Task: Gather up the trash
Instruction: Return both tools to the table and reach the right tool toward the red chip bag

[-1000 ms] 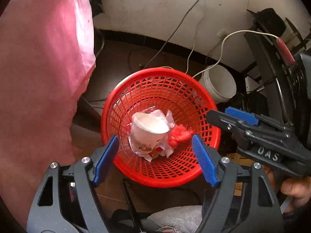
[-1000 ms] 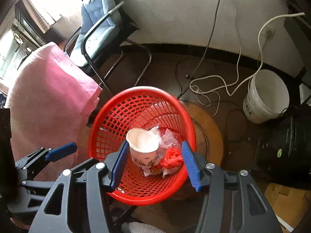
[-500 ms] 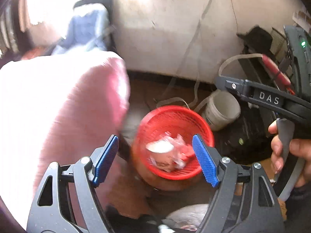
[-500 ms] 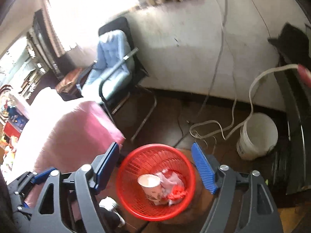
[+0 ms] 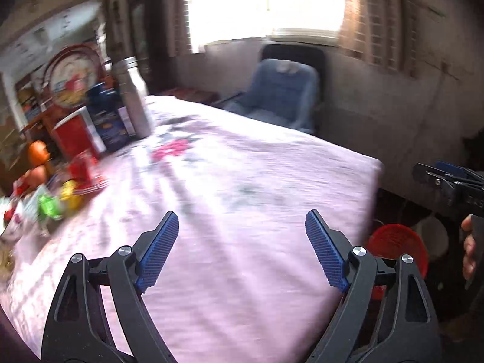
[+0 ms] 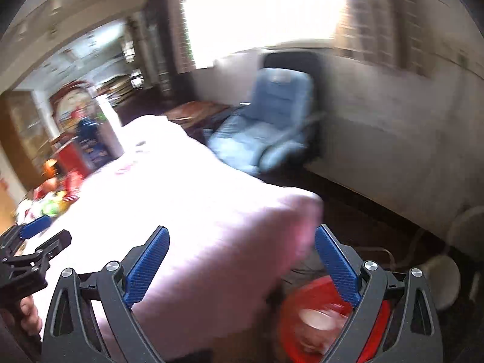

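A red mesh trash basket (image 5: 396,248) stands on the floor past the table's right corner; in the right wrist view the basket (image 6: 305,320) holds a white paper cup (image 6: 317,322) and crumpled wrappers. My left gripper (image 5: 242,251) is open and empty above the pink tablecloth (image 5: 242,187). My right gripper (image 6: 242,267) is open and empty over the table's corner, the basket just below its right finger. It also shows at the right edge of the left wrist view (image 5: 447,181). Both views are blurred.
Boxes, a steel bottle (image 5: 136,96), a round tin, fruit and bright wrappers (image 5: 48,205) crowd the table's far left. A blue-cushioned chair (image 5: 281,96) stands beyond the table under a bright window. A white bucket (image 6: 444,275) sits on the floor right of the basket.
Both grippers have lifted and swung away from above the basket to face across the table. The basket has dropped to the lower right of both views. Both stay open.
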The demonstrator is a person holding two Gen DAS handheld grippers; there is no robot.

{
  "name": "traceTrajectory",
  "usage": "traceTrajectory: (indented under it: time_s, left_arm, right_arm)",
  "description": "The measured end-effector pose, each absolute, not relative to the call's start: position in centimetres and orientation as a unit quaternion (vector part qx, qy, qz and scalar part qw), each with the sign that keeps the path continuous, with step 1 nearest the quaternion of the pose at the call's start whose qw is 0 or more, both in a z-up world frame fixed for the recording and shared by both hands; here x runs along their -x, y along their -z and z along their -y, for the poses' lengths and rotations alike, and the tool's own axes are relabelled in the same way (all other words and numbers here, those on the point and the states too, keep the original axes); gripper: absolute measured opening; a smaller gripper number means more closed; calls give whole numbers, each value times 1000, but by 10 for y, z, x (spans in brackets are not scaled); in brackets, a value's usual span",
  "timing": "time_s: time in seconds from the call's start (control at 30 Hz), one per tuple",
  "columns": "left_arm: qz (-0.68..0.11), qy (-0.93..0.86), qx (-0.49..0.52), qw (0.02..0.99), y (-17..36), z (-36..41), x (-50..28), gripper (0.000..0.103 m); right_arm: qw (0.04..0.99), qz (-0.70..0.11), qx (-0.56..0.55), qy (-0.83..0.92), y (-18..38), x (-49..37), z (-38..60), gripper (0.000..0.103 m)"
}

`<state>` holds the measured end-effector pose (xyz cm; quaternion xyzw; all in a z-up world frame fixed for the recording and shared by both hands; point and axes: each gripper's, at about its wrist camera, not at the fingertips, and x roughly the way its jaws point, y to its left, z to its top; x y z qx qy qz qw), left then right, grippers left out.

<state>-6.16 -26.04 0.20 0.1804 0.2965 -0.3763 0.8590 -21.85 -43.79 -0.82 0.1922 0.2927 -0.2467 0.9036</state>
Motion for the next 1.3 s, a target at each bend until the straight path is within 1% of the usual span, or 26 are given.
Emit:
traceTrajectory:
  time_s: [0.23,0.43,0.57,0.93,1.13,1.3]
  left_arm:
    - [-310,279,-139,898,-15,183,-6,84]
    - [-309,226,-91,919,-25,131,-54,86]
    - [-317,199,-73,925,-20,113,-77,87]
    - [-352,145,-47,923,14,78,-128,88]
    - [-352,96,-53,930,18,52,-148,88]
    - [-369,50,-6,928,20,9,-172,88]
  right_arm:
    - [927,-308,-179,113,-16,99,364,95]
    - [932,-323,-156,48,-26,34,307,95]
    - [931,-334,-148,29,-26,4,283,95]
    - [922,-367,-118,7,-3,-66,250,95]
    - [923,-378,-69,9,13,-110,230,95]
    - [910,-408,-70,-14,35,-150,214,95]
